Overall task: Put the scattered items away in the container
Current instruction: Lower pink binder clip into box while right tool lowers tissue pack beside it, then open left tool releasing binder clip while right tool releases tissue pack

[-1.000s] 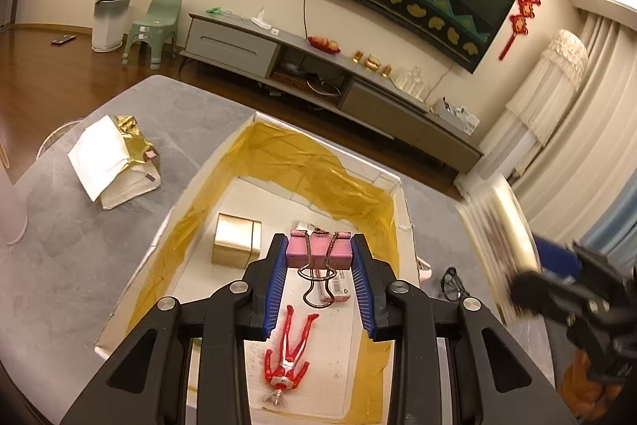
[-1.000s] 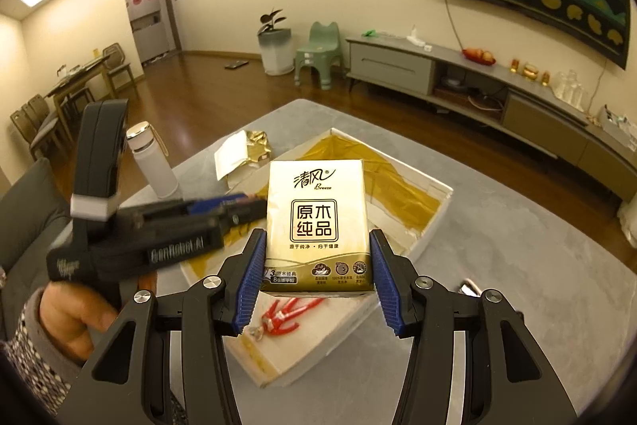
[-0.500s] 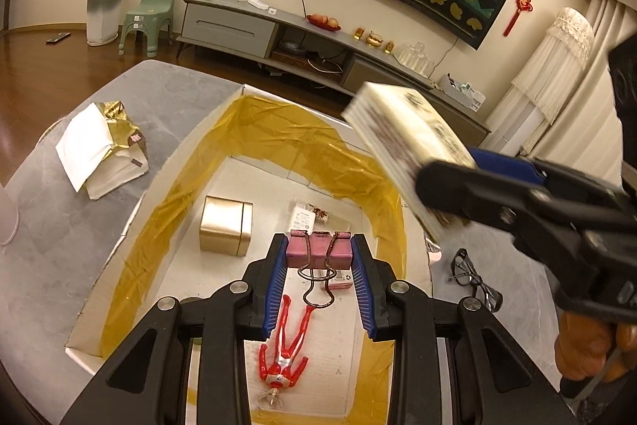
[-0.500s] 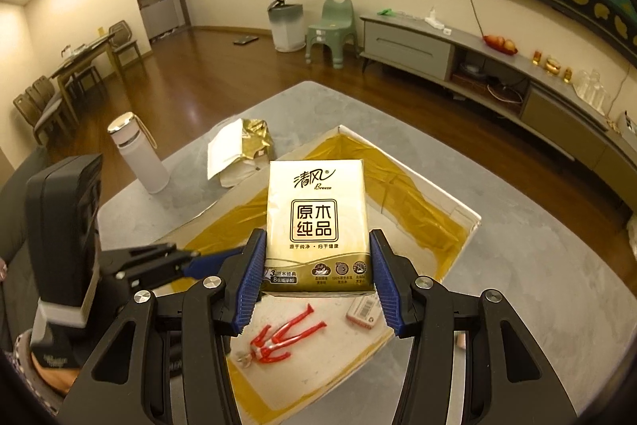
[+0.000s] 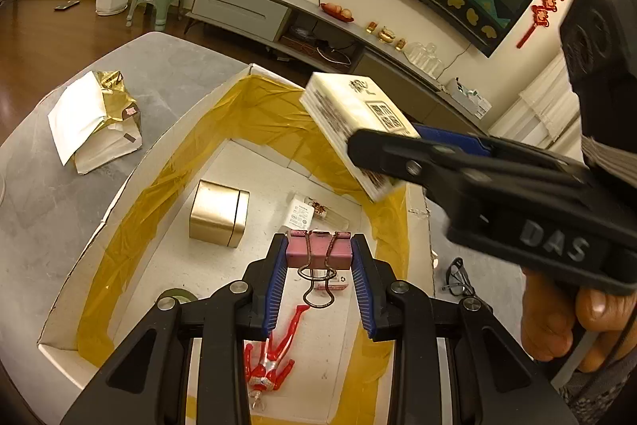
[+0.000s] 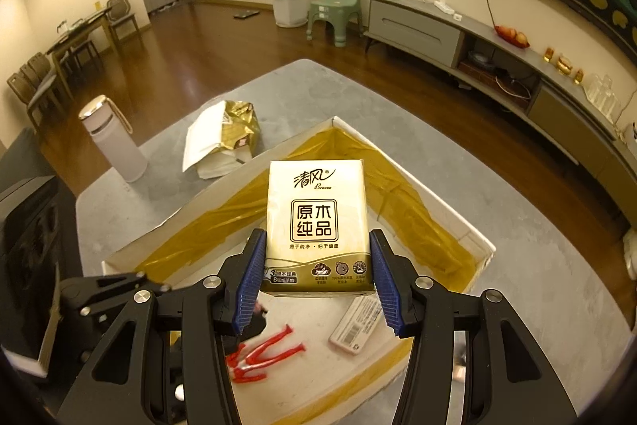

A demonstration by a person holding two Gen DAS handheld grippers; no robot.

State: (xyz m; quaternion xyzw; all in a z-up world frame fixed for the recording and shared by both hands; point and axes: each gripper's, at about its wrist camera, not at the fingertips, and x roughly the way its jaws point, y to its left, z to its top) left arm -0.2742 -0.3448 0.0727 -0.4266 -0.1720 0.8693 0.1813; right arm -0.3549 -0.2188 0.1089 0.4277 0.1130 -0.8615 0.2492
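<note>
My left gripper (image 5: 319,257) is shut on a pink binder clip (image 5: 318,253), held above the white box (image 5: 131,170) lined with yellow tape. My right gripper (image 6: 318,265) is shut on a pack of tissues (image 6: 316,226), and the tissue pack (image 5: 354,122) hangs over the box's far right side. Inside the box lie a gold tin (image 5: 219,213), a red figure (image 5: 272,357), a small clear packet (image 5: 314,214) and a white card with a barcode (image 6: 356,321). The red figure (image 6: 264,355) also shows below the right gripper.
A torn gold and white bag (image 5: 95,118) lies on the grey table left of the box. A white bottle (image 6: 111,142) stands at the table's left edge. Black glasses (image 5: 458,277) lie on the table right of the box. A hand (image 5: 565,321) holds the right gripper.
The right gripper has carried the tissue pack leftward over the box's right side. The left gripper with the binder clip has stayed above the box.
</note>
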